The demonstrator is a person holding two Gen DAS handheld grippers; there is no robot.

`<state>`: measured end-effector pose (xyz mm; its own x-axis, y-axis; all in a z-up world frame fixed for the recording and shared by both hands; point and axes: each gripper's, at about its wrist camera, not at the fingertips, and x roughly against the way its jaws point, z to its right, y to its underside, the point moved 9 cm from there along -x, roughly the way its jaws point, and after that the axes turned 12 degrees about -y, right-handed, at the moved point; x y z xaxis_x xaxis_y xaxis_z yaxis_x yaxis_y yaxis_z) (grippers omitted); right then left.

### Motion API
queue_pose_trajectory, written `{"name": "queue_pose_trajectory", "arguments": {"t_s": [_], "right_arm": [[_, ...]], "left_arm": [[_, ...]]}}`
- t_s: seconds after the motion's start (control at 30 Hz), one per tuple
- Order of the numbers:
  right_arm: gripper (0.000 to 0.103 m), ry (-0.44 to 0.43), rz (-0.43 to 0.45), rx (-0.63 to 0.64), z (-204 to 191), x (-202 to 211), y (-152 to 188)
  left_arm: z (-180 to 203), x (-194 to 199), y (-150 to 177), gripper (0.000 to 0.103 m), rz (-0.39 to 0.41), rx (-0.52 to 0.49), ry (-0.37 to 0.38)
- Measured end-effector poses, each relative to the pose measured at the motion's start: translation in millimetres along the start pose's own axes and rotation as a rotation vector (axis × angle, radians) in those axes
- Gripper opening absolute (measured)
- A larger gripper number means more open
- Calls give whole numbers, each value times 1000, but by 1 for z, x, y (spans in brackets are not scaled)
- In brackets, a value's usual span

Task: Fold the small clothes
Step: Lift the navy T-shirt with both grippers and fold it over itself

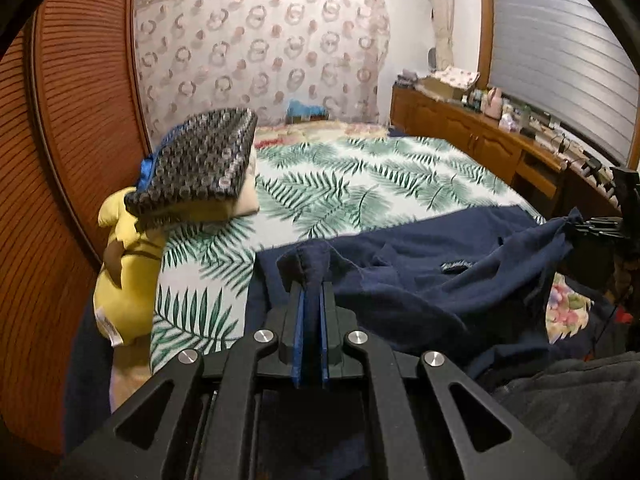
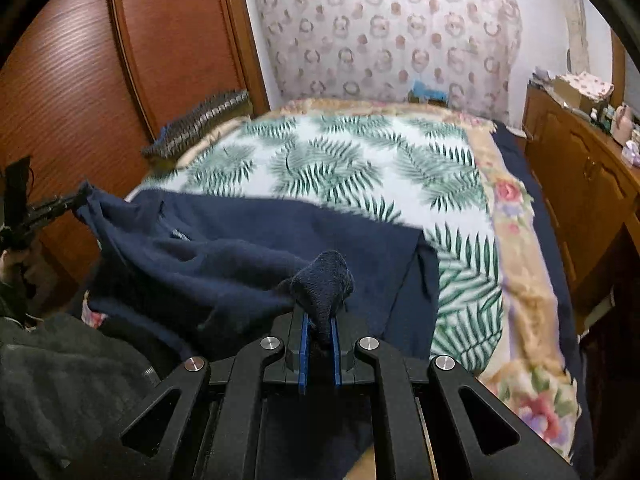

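A navy blue garment (image 1: 440, 264) hangs stretched between my two grippers above the near end of the bed; it also fills the lower left of the right wrist view (image 2: 224, 256). My left gripper (image 1: 311, 280) is shut on one corner of it. My right gripper (image 2: 320, 312) is shut on another bunched corner. In the left wrist view the right gripper (image 1: 592, 226) shows at the far right, pinching the cloth. In the right wrist view the left gripper (image 2: 60, 204) shows at the far left, also pinching it.
The bed carries a white spread with green fern leaves (image 1: 360, 176) over a floral blanket (image 2: 532, 280). A yellow plush toy (image 1: 128, 264) and a dark patterned pillow (image 1: 200, 164) lie by the wooden wardrobe (image 1: 72, 160). A cluttered wooden dresser (image 1: 500, 136) stands at right.
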<state>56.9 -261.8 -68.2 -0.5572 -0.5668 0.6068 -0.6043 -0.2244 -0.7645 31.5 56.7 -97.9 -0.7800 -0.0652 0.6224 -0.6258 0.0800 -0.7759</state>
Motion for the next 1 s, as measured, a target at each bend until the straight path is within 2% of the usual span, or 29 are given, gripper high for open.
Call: {"name": "queue_pose_trajectory", "arguments": {"t_s": [0.13, 0.17, 0.4, 0.43, 0.47, 0.57, 0.6, 0.67, 0.73, 0.77, 0.83, 1.0], "right_arm": [[9, 16, -19, -14, 3, -9, -8], [9, 18, -24, -15, 2, -8, -9], [9, 26, -34, 1, -5, -8, -15], [10, 28, -38, 4, -1, -12, -14], [13, 32, -41, 7, -1, -13, -13], [15, 31, -44, 9, -3, -13, -14], [18, 31, -44, 10, -4, -12, -15], [27, 32, -41, 16, -3, -11, -15], [43, 30, -35, 23, -3, -7, -18], [45, 31, -26, 30, -3, -5, -20], [51, 33, -11, 35, 2, -1, -23], [56, 52, 27, 13, 19, 4, -34]], "left_arm": [[-2, 1, 5, 8, -7, 3, 5], [-3, 2, 5, 13, -1, 0, 5], [-7, 9, -3, 28, 39, 8, 2], [-7, 8, -5, 32, 40, 10, 8], [-7, 6, -5, 40, 40, 11, 9], [-7, -2, -8, 46, 35, 17, 21], [-8, -8, -9, 48, 29, 24, 27], [-9, -17, -11, 66, 22, 31, 35], [-10, -34, -11, 73, -5, 27, 43], [-10, -40, -10, 76, -16, 25, 40], [-12, -58, -9, 76, -41, 23, 37], [-21, -93, -8, 76, -97, 47, 32]]}}
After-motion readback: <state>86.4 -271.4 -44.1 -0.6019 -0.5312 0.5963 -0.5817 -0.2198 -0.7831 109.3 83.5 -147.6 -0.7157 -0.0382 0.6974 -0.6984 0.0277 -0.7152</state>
